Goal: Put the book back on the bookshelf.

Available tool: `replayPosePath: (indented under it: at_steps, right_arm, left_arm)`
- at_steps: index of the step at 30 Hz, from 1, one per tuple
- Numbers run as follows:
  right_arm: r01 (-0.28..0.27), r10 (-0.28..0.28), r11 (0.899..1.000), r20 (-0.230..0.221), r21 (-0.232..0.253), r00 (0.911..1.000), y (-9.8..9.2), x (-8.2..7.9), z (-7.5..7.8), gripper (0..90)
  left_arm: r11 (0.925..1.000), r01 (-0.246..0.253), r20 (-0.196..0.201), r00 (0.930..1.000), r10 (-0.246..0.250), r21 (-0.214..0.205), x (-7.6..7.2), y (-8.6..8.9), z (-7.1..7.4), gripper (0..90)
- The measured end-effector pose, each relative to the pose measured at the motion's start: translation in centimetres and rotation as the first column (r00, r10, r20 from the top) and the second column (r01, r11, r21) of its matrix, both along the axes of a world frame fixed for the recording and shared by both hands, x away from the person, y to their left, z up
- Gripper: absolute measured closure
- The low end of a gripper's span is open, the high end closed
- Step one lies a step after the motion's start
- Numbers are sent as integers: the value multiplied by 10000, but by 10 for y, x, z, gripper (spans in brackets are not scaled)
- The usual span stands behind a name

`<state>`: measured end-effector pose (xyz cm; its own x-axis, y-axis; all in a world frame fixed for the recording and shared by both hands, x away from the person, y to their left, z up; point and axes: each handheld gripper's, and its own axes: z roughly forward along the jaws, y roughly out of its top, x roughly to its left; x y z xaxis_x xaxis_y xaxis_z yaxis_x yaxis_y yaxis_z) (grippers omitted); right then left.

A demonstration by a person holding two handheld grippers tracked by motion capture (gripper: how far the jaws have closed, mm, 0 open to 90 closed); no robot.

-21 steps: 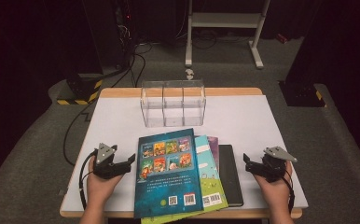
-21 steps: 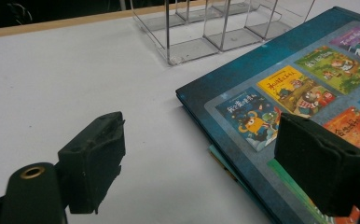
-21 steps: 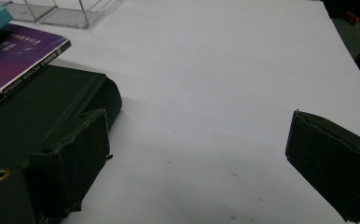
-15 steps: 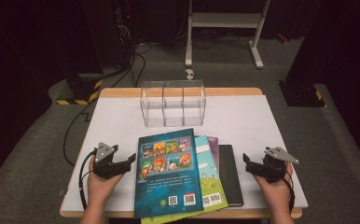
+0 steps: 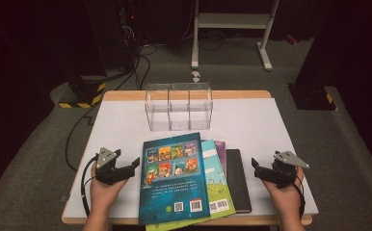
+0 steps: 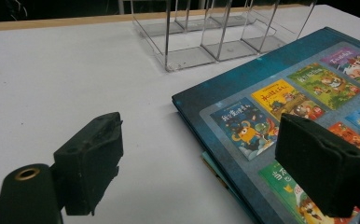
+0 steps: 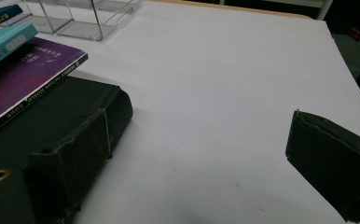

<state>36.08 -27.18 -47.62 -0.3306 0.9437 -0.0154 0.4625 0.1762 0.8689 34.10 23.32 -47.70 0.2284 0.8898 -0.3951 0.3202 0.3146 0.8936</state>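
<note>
No shift noted against the frames of half a second back: left gripper point(image 5: 135, 165) and right gripper point(image 5: 257, 168) resting at either side of the book stack, jaws of both apart and empty. Top blue book point(image 6: 280, 116) lying just ahead of the left jaws, one jaw over its near edge without contact; black book point(image 7: 52, 116) beside the right jaws. Judged: work not yet begun, clear organiser point(image 5: 179, 106) beyond still unfilled.

The purple book point(image 7: 26, 77) carries "HOME AUTOMATION WORLD" along its edge, hard to read for sure. The dark blue book point(image 6: 280, 93) shows small cover pictures with Chinese titles, too small to read
</note>
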Motion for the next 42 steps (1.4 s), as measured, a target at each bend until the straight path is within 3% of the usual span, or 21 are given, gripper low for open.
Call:
replayPosePath:
  at_steps: [9, 15, 16, 19, 20, 23, 25, 28, 37, 38, 42]
  right_arm:
    - [-156, 159, 9998, 210, -131, 9997, 8, 0, 7, 58]
    - [-642, 644, 9979, 103, -105, 9979, 20, 4, 13, 62]
    - [-889, 889, 9960, 63, -65, 9960, 25, 6, 16, 66]
    - [-929, 933, 9954, 221, -214, 9954, 31, 6, 19, 79]
    - [-1220, 1222, 9925, 225, -119, 9923, 38, 7, 22, 92]
    - [-1380, 1383, 9904, 329, -103, 9898, 44, 7, 24, 123]
    - [-1638, 1644, 9864, 563, -145, 9848, 53, 7, 27, 129]
    - [-1846, 1849, 9828, 576, -100, 9811, 58, 8, 29, 124]
    - [-2686, 2675, 9632, 668, 73, 9612, 84, 11, 32, 116]
    - [-2881, 2874, 9576, 672, 4, 9554, 89, 10, 32, 138]
    - [-3007, 3008, 9536, 731, -123, 9509, 96, 11, 32, 136]
  left_arm:
    - [9996, 63, -92, 9999, -60, 271, -6, 1, 1, 148]
    - [9995, 302, -280, 9991, -306, -122, -15, 2, 1, 148]
    - [9993, 375, -447, 9983, -378, -69, -18, 0, -1, 148]
    - [9991, 432, -531, 9977, -433, -18, -20, -3, -3, 143]
    - [9988, 474, -647, 9968, -465, 128, -23, -8, -5, 146]
    - [9981, 601, -811, 9949, -592, 91, -25, -11, -6, 148]
    - [9969, 762, -1063, 9913, -777, -180, -28, -17, -9, 148]
    - [9963, 841, -1261, 9883, -859, -188, -29, -22, -12, 148]
    - [9912, 1322, -1898, 9732, -1298, 0, -38, -40, -23, 146]
    - [9908, 1356, -2003, 9707, -1325, 15, -39, -42, -25, 144]
    - [9892, 1413, -2093, 9669, -1462, -383, -41, -43, -27, 145]
